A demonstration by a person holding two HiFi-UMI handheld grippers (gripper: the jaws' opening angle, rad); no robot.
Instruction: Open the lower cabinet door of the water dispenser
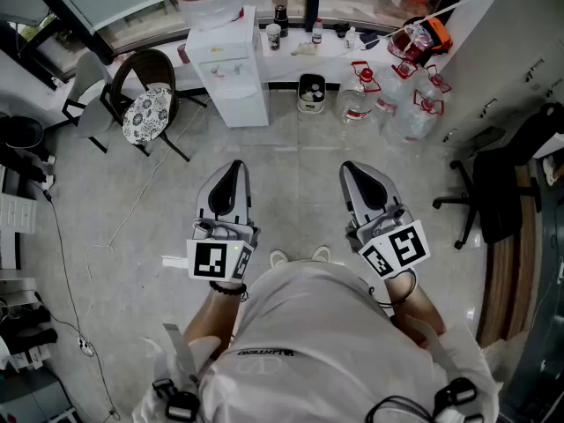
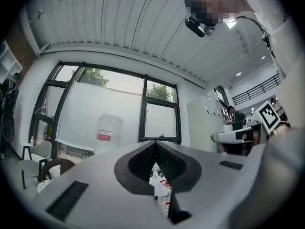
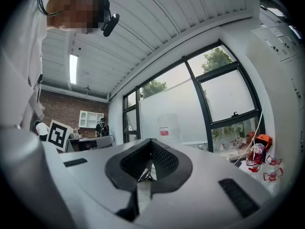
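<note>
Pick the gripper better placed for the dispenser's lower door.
Left, probably. The left gripper points almost straight at the water dispenser; the right gripper sits off to the side. Both shut, empty and far off.

Seen from above, left tool [image 1: 233, 167] and right tool [image 1: 353, 169] point toward a white water dispenser [image 1: 231, 73], well apart from it.

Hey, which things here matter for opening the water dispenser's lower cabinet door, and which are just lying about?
For the job: water dispenser, its lower cabinet door, left gripper and right gripper, both shut and empty.

Lying about: dark chair, clear water jugs, small bin, black office chair.
</note>
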